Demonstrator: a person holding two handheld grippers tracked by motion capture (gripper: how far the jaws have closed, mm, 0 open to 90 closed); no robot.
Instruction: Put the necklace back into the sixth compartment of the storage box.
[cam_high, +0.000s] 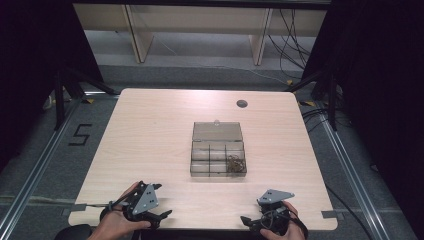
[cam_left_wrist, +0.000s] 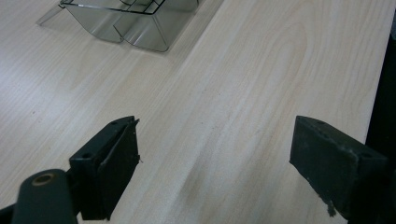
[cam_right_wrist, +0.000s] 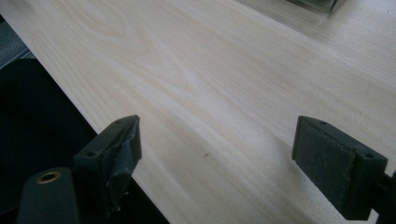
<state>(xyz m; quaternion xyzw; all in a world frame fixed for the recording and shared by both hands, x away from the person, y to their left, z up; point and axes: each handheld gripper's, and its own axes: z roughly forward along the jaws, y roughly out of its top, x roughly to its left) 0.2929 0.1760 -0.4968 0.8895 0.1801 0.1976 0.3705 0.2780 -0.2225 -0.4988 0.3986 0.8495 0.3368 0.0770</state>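
Small brownish items (cam_high: 236, 164) in the clear box (cam_high: 218, 156) are too tiny to identify.

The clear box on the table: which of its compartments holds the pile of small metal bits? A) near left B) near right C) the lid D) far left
B: in the high view the dark metal bits lie in the near right compartment of the box, whose lid lies open behind.

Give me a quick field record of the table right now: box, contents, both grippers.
box: clear plastic box at mid-table, lid open and lying flat on the far side
contents: small brownish metal pieces in the near right compartment
left gripper: near table edge, jaws open, holding nothing
right gripper: near table edge, jaws open, holding nothing
table: light wood
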